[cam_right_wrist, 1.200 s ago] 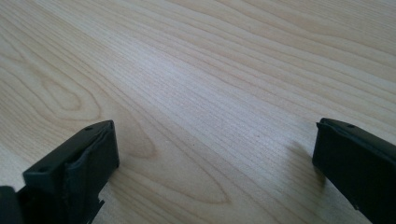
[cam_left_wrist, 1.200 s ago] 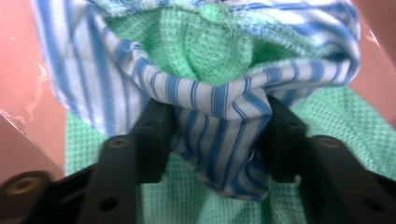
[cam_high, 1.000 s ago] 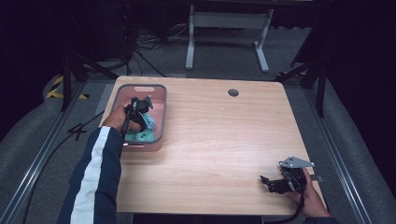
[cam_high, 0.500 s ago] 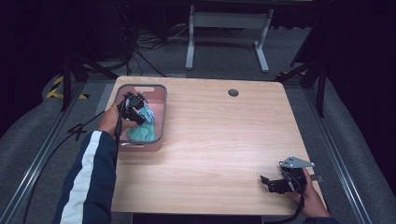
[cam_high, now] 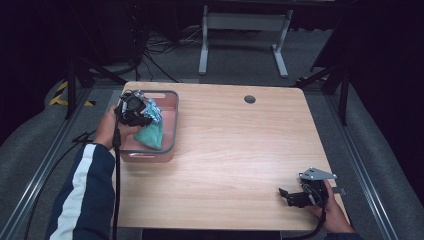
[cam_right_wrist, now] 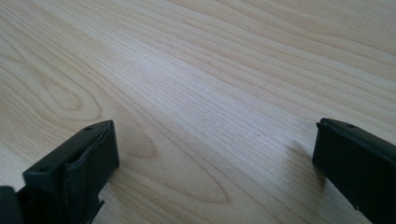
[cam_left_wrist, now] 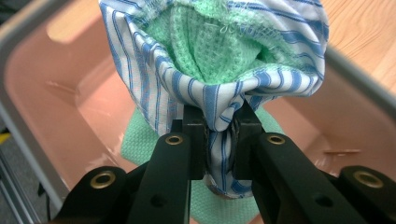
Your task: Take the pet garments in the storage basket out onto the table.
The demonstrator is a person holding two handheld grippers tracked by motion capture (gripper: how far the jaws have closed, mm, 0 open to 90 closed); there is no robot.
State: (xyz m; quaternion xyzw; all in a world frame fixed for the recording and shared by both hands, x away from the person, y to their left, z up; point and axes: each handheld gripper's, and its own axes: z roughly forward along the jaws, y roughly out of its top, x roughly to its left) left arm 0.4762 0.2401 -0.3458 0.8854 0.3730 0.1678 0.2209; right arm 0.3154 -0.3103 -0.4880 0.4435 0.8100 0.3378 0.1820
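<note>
Striped cloth [cam_left_wrist: 219, 93] pinched in my left gripper [cam_left_wrist: 218, 135] over the pink bin [cam_high: 170, 120] at 10 o'clock, right gripper [cam_right_wrist: 215, 154] gaping wide at 4 o'clock.

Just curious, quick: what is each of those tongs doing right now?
Left tongs: shut on the striped cloth.
Right tongs: open, holding nothing.

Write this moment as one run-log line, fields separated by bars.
left gripper: shut on striped cloth over pink bin | green cloth: inside striped cloth | right gripper: open, idle over table
</note>
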